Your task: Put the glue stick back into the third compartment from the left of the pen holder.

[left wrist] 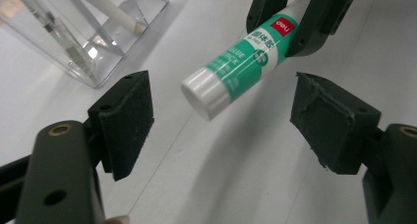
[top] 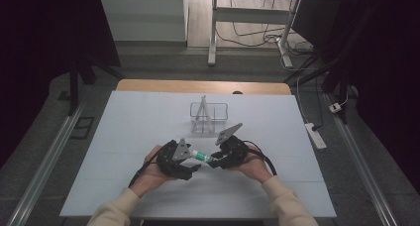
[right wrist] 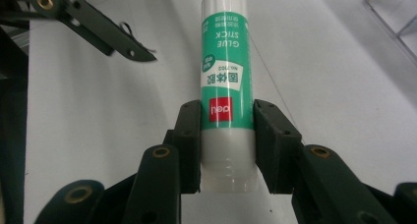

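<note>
White table (top: pixel 124 137), dark room; we see one glue stick (right wrist: pixel 224 76) clamped in the right gripper (right wrist: pixel 226 145) — left gripper (left wrist: pixel 221 121) gapes just beyond its cap.

The high view is looking forward and down on the white tabletop (top: pixel 148 122) from well above. Each gripper view is looking along its own black fingers (left wrist: pixel 123 123), very near. All three are sharing the green-and-white plastic glue stick (right wrist: pixel 223 62) between the fingers.
</note>
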{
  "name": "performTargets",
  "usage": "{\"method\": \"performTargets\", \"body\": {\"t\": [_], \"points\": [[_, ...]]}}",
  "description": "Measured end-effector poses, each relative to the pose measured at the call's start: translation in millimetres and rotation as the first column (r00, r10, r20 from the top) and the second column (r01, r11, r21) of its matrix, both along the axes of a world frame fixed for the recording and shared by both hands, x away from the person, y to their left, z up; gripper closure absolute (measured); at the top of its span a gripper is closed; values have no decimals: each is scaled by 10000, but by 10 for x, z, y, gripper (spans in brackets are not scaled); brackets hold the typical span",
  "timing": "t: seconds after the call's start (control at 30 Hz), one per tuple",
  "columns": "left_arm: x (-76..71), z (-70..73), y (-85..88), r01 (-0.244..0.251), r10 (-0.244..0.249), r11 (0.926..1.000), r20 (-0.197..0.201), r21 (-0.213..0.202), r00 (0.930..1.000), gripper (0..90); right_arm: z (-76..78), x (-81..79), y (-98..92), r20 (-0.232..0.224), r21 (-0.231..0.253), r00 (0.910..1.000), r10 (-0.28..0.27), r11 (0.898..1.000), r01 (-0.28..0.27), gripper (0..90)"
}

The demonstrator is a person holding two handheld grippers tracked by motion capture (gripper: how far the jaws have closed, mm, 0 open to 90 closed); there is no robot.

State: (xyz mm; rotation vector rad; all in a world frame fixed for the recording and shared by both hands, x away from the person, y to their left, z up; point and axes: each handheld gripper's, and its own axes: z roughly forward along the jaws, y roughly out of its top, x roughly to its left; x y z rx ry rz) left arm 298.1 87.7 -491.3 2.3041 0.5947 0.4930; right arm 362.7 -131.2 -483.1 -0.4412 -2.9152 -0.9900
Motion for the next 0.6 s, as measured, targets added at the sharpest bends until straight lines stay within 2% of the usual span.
{"method": "performTargets", "body": {"t": [0.13,0.33,0.6], "points": [[6,-14,-55,185,-187,9994,66,297,9998,238,20,-4,10,-40,19,9999,149,9999,-149,647],[10,-17,-92,339,-351,9981,232,508,9991,244,21,-9,31,-264,-49,9992,305,9995,-307,646],[-18,-52,-156,716,-760,9925,415,987,9962,327,9,-14,63,-504,-76,9973,528,9986,-532,647]]}}
